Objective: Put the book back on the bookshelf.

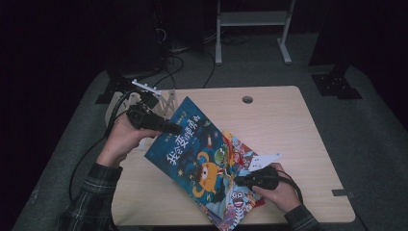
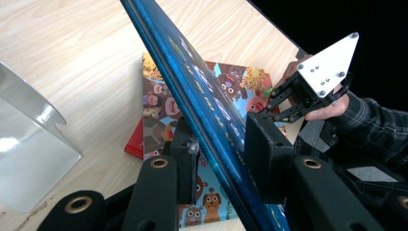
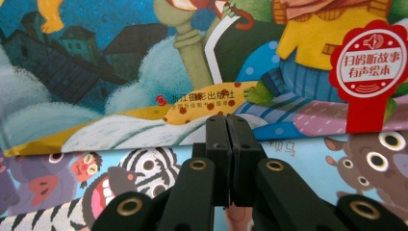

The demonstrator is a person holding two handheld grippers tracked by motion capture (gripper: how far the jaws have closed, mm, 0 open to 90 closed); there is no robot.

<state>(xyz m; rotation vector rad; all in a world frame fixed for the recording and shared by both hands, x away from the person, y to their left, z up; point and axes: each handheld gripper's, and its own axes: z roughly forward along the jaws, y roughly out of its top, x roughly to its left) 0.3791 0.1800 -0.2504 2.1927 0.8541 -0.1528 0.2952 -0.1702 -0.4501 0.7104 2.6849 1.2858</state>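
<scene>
Blue picture book point(image 1: 192, 144) overlaps another book point(image 1: 240, 202) (clear stand point(image 1: 166, 98) behind).

Left claw point(image 2: 221, 159) straddles the tilted blue book point(image 2: 202, 101)'s edge, animal-covered book point(image 2: 159, 110) flat on the desk point(image 2: 72, 53) beneath, right claw point(image 2: 276, 103) beyond.

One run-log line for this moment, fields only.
left gripper: jaws astride lifted edge of blue picture book | right gripper: shut, pressing book stack | clear stand: beside | table
</scene>
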